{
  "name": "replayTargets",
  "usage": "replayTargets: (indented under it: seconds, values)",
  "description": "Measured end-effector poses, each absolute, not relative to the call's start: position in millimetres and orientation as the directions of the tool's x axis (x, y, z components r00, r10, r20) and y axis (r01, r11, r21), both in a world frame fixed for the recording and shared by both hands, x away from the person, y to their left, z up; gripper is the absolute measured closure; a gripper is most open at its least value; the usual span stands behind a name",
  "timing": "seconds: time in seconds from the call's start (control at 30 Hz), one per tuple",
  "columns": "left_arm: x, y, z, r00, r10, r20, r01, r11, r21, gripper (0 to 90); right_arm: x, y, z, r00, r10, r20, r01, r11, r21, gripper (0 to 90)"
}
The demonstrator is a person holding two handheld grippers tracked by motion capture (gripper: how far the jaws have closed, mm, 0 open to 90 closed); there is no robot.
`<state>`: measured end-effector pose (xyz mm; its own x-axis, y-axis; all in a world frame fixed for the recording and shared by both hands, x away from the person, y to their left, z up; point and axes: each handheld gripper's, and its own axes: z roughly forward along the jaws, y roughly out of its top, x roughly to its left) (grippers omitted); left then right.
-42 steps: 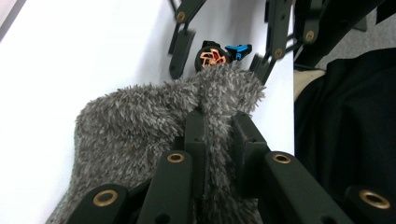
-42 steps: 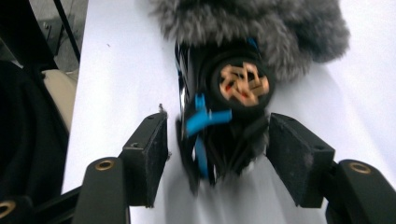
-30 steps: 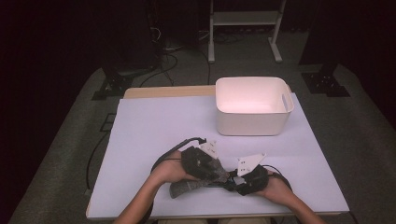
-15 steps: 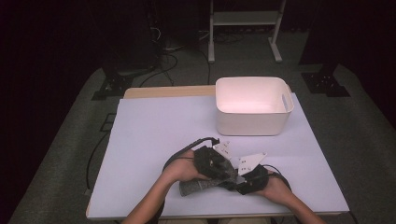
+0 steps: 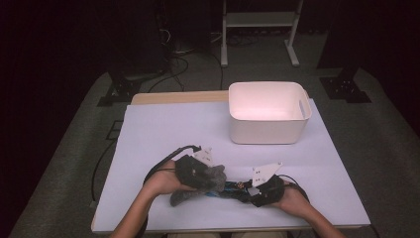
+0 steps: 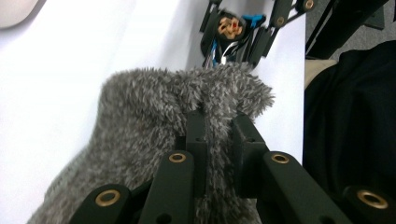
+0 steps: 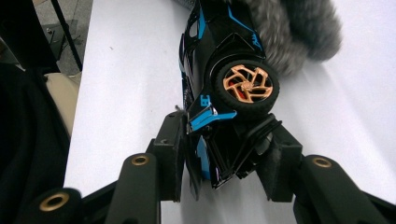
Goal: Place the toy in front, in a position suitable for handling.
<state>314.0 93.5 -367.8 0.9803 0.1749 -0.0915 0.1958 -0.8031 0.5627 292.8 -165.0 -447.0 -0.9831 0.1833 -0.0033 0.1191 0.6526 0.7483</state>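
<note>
A black and blue toy car [image 7: 224,70] with copper wheels lies along the table's front edge [image 5: 233,187]. My right gripper [image 7: 224,158] is shut on its rear end, and it shows at the right of the high view [image 5: 249,191]. A grey fuzzy cloth [image 6: 140,121] is pinched in my left gripper [image 6: 217,135], which is shut on it. The cloth [image 5: 210,177] rests on the car's far end, covering it. In the left gripper view the car [image 6: 231,28] sits just past the cloth. The cloth [image 7: 289,28] also drapes over the car's front in the right gripper view.
A white empty bin [image 5: 267,111] stands at the back right of the white table [image 5: 163,129]. A wooden strip [image 5: 173,97] runs along the table's back edge. Cables trail from both grippers near the hands. Dark clothing sits close below the table's front edge.
My left gripper with the cloth slid right along the car, then back to the left. The right gripper and the car stayed in place.
</note>
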Motion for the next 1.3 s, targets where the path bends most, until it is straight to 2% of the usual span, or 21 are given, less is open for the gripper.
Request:
replayTargets:
  seconds: [0.47, 0.67, 1.07, 1.3]
  values:
    - [314, 123, -368, 0.969, 0.23, -0.088, 0.24, -0.804, 0.544, 79.9, 294, -165, -447, -0.984, 0.179, 0.006, 0.124, 0.651, 0.749, 56.2]
    - [315, 107, -366, 0.977, 0.19, -0.094, 0.21, -0.803, 0.558, 79.9, 294, -165, -447, -0.984, 0.18, 0.007, 0.125, 0.653, 0.747, 56.2]
    - [318, 44, -366, 0.993, 0.076, -0.093, 0.115, -0.821, 0.559, 79.9, 294, -164, -446, -0.985, 0.173, 0.002, 0.118, 0.661, 0.741, 56.4]
    - [321, 56, -366, 0.991, 0.099, -0.093, 0.134, -0.824, 0.551, 79.9, 295, -164, -445, -0.987, 0.161, -0.001, 0.108, 0.669, 0.735, 56.7]
